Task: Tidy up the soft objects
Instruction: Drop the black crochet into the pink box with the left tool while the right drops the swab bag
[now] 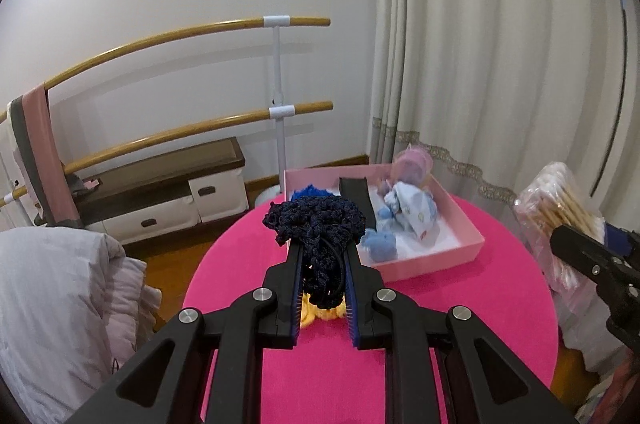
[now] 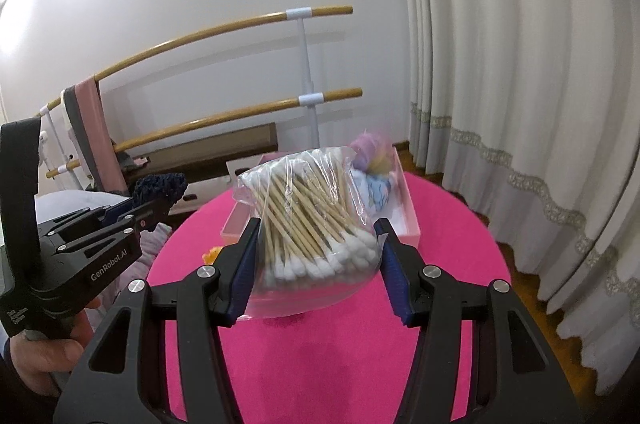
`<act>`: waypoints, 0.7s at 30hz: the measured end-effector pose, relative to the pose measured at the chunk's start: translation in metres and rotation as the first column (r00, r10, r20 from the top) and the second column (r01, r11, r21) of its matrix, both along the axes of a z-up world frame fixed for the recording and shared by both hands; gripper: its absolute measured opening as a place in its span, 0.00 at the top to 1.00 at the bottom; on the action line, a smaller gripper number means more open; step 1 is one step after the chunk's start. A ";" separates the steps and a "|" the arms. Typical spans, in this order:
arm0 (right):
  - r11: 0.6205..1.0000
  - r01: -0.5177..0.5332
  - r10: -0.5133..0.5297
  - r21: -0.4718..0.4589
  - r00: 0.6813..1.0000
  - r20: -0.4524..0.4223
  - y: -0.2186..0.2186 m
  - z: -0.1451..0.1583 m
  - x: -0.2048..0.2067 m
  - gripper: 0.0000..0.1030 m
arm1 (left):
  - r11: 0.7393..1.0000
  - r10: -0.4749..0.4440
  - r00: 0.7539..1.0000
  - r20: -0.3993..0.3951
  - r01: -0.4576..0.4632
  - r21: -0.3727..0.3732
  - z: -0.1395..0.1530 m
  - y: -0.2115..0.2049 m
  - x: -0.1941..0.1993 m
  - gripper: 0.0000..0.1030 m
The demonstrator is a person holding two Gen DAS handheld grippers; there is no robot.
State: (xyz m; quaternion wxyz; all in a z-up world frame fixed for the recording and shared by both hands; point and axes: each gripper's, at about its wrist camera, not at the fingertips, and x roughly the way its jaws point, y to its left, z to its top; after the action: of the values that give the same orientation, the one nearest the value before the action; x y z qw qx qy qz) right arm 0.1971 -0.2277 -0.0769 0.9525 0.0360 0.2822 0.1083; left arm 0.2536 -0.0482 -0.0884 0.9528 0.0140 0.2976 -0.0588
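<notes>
Our left gripper (image 1: 322, 256) is clenched on a navy crocheted bundle (image 1: 316, 224); our right gripper (image 2: 318, 248) grasps the bag of cotton swabs (image 2: 308, 220). Both hang above the pink table (image 1: 460, 304) (its pink box (image 1: 432, 260) holds what seem doll clothes).

Two handheld grippers raised above a table.
The left gripper (image 1: 322, 244) is clamped tight; the right gripper (image 2: 316, 240) is half spread, gripping; a hand (image 2: 44, 348) holds the left handle.

The surface (image 1: 460, 308) is hot pink. On its far side sits a pale pink box (image 1: 436, 258) with a white floor, holding a black strip (image 1: 358, 196), light blue plush pieces (image 1: 380, 244) and a pastel lilac ball (image 1: 412, 164). The left tool (image 1: 322, 248) is black with blue pads, clamping a navy knitted scrunchie (image 1: 316, 220). A clear bag of white-tipped tan cotton swabs (image 2: 308, 220) fills the right tool (image 2: 316, 248). The curtain (image 2: 520, 104) is cream with grey-gold trim.
</notes>
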 end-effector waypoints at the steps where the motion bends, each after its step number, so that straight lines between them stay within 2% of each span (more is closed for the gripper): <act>1: 1.000 -0.001 0.001 -0.003 1.000 0.005 0.001 0.003 0.002 0.49 | 1.000 0.001 1.000 0.002 -0.001 -0.001 0.001 0.000 0.003 0.86; 7: 1.000 0.000 0.001 -0.020 1.000 0.023 0.001 0.014 0.019 0.49 | 1.000 0.002 1.000 0.019 -0.002 -0.013 0.011 0.003 0.021 0.86; 12: 1.000 0.000 0.000 -0.003 1.000 0.029 -0.007 0.025 0.045 0.49 | 1.000 0.006 1.000 0.025 -0.006 -0.013 0.016 0.003 0.052 0.86; 16: 1.000 0.001 -0.001 0.004 1.000 0.008 -0.014 0.027 0.078 0.49 | 1.000 0.007 1.000 0.024 -0.007 -0.014 0.019 0.002 0.083 0.86; 21: 0.999 -0.009 0.011 0.031 0.998 -0.058 -0.019 0.015 0.126 0.49 | 1.000 0.007 1.000 0.006 -0.007 -0.016 0.017 0.000 0.130 0.86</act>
State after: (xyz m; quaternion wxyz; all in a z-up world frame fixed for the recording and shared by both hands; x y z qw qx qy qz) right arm 0.3226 -0.2465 -0.0619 0.9427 0.0523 0.3083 0.1161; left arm 0.3839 -0.0486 -0.0714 0.9539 0.0053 0.2945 -0.0577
